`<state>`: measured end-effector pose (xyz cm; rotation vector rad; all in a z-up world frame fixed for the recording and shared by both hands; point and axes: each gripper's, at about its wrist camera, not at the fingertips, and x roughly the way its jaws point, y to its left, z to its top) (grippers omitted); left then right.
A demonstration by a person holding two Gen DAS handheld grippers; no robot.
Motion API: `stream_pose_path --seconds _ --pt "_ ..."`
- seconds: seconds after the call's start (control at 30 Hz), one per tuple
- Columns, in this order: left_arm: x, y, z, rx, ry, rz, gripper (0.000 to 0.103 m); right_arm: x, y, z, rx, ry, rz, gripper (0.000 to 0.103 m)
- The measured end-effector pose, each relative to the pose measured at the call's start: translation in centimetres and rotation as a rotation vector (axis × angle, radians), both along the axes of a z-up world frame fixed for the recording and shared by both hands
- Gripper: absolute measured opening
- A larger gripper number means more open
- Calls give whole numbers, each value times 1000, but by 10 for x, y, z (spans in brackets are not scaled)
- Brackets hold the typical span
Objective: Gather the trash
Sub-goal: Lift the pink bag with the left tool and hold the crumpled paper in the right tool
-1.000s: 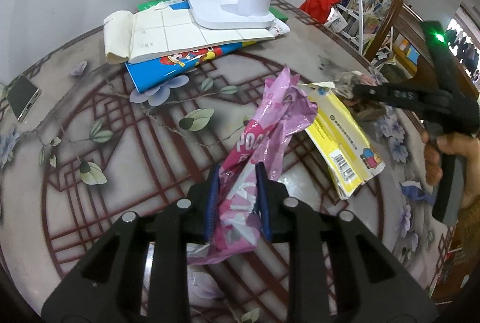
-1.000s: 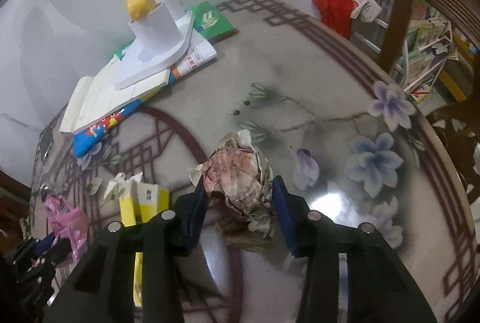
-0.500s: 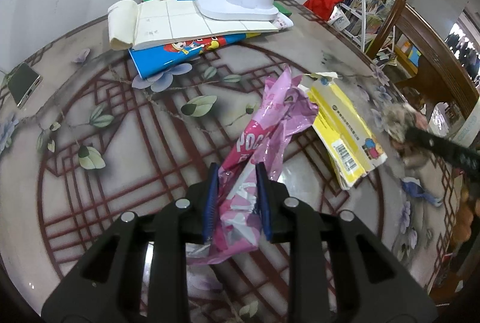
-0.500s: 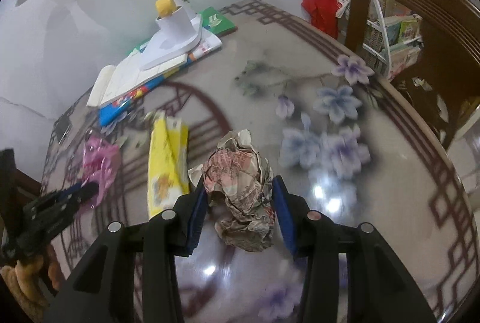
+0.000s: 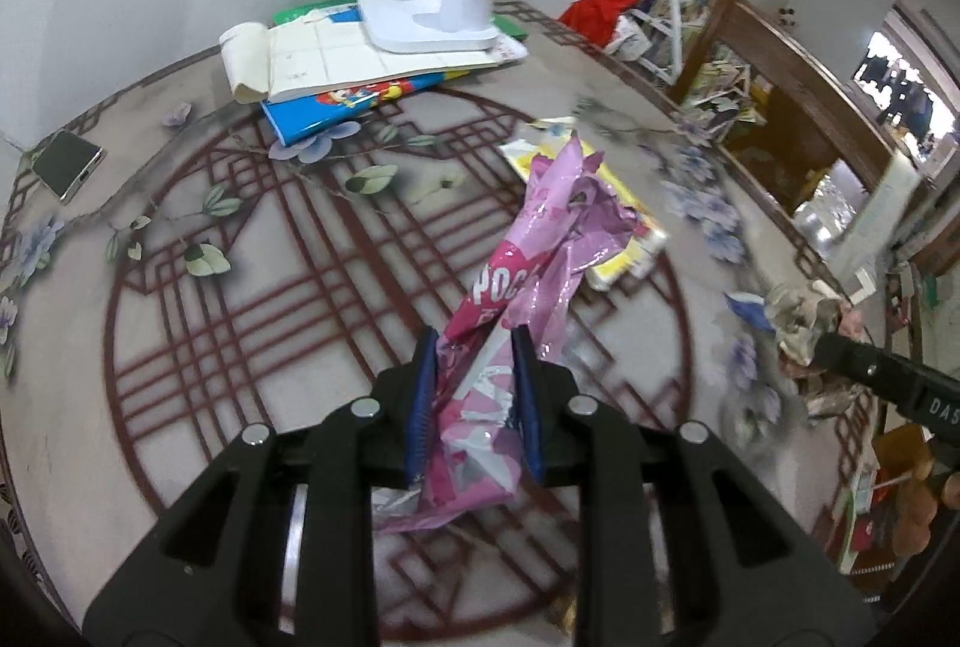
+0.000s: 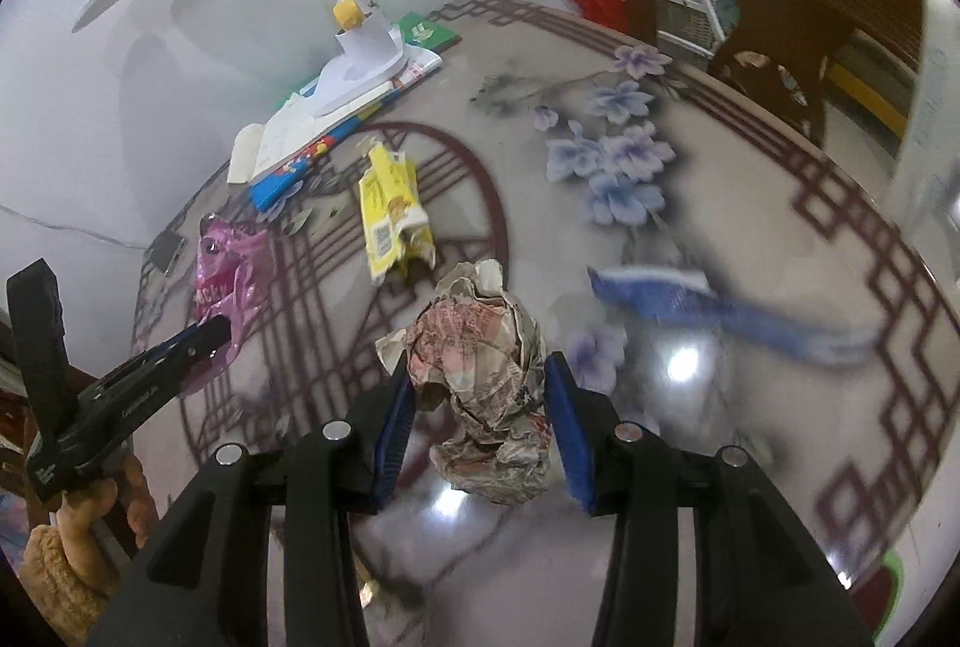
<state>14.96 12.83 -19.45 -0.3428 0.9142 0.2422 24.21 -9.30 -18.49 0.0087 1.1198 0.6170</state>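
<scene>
Left fingers (image 5: 474,395): pinching pink wrapper (image 5: 540,251); thin, slick film, best held low.
Right fingers (image 6: 480,407): clamping paper wad (image 6: 480,377); light, crushable, gripped mid-bulk.
Worktop (image 6: 750,203): yellow packet (image 6: 393,215) left; flat, take edge.

Grippers: two, left gripper (image 5: 474,377) near, right gripper (image 6: 480,404) near
Wrappers: three; pink wrapper (image 5: 528,263), yellow wrapper (image 6: 393,212), blue wrapper (image 6: 720,311) right
Paper balls: one, crumpled paper ball (image 6: 480,365)
Phones: one, phone (image 5: 66,164) far left
Lamps: one, white desk lamp (image 5: 438,11) far
</scene>
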Motion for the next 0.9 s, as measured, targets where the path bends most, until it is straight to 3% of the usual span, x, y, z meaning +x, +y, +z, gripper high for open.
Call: stream_pose_path --seconds 0.37,0.67,0.9 --pt "-34 -39 21 3 -35 -85 24 -65 -39 33 18 -45 -58 42" --pt "-55 -49 -17 17 79 -108 24 -99 -64 42 29 -49 -113 42" --pt "-66 -54 -28 20 110 -119 24 -108 -79 46 41 -51 -148 42"
